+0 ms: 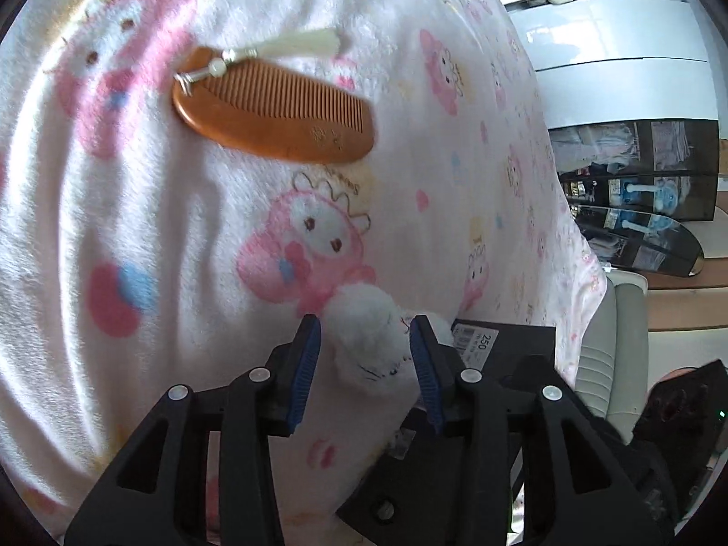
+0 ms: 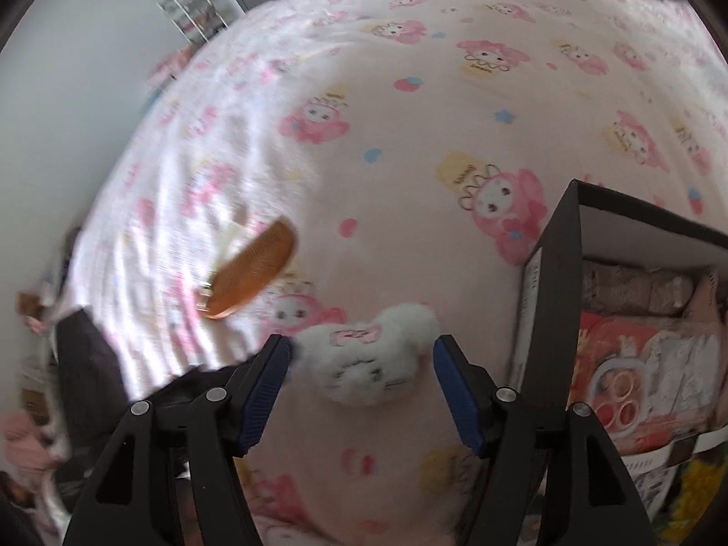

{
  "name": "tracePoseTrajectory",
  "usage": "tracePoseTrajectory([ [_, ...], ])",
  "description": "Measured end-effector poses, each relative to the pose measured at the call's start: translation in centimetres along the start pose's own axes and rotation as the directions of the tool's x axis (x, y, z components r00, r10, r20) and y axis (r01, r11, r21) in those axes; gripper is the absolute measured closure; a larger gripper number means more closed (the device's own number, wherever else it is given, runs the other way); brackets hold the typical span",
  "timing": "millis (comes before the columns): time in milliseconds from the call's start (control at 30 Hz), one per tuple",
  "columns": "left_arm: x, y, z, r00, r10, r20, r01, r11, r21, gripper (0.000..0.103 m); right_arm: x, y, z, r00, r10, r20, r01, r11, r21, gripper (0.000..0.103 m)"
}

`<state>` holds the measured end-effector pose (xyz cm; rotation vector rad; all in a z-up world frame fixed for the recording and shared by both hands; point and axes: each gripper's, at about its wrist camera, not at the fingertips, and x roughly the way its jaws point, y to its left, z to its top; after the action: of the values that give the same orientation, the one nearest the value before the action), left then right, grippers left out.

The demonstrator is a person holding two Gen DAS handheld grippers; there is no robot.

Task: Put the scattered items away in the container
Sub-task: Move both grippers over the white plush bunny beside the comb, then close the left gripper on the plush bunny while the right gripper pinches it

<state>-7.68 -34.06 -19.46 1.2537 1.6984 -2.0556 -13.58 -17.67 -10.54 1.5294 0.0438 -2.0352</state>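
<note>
Right wrist view showed the right hand-held gripper (image 2: 361, 371) with its jaws spread wide around a small white plush toy (image 2: 371, 359) lying on the pink cartoon-print bed (image 2: 409, 136); the pads stood clear of the fluff on both sides, so nothing was gripped. Just to its right stood the black box (image 2: 553, 300), the container, open and already holding printed packets.

From the left wrist view, the left hand-held gripper (image 1: 366, 355) also had its jaws parted, with the same plush toy (image 1: 368, 341) between them; the right pad looked close against the fluff, though no squeeze showed (I judged it not held). The box (image 1: 505, 341) sat just beyond the toy.

The step in hand seemed to be the pickup of the toy. Next, one gripper would need to close on its soft body, lift it and carry it over the box's near wall.

Counted: one plush toy, one wooden comb (image 1: 273, 109) with a white tassel (image 1: 300, 43), lying well apart from the toy, and one box.
</note>
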Motion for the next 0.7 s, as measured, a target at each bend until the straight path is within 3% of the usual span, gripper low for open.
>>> tracePoseTrajectory([
  [100,1.2,-0.1,0.1,0.999,0.022,-0.032,-0.022,1.000,-0.002,0.063,-1.2,0.2,0.2,0.999,0.005,0.038,-0.004,1.000,-0.011,0.040],
  [133,1.4,-0.1,0.2,0.999,0.033,-0.037,-0.033,0.999,0.003,0.084,-1.3,0.3,0.3,0.999,0.017,0.040,-0.016,1.000,-0.011,0.040],
  [233,0.0,-0.4,0.1,0.999,0.047,0.026,-0.048,0.999,0.026,0.090,-1.2,0.5,0.3,0.999,0.041,0.019,-0.041,0.999,-0.012,0.040],
  [367,-3.5,-0.2,-0.4,0.983,0.083,0.166,-0.088,0.996,0.021,0.091,-0.4,0.8,-0.2,0.998,0.057,-0.009,-0.057,0.998,-0.007,0.040],
  [500,-3.9,1.0,-0.2,0.981,0.097,0.166,-0.092,0.995,-0.036,0.088,1.4,1.2,-1.2,0.989,0.111,-0.095,-0.110,0.994,0.021,0.040],
  [600,-3.5,2.0,0.2,0.984,0.091,0.153,-0.078,0.993,-0.088,0.080,2.8,1.6,-1.4,0.991,0.080,-0.107,-0.079,0.997,0.012,0.040],
  [700,-3.6,3.1,0.6,0.979,0.096,0.180,-0.071,0.988,-0.140,0.074,4.8,0.7,-1.0,0.989,0.071,-0.129,-0.062,0.995,0.073,0.040],
])
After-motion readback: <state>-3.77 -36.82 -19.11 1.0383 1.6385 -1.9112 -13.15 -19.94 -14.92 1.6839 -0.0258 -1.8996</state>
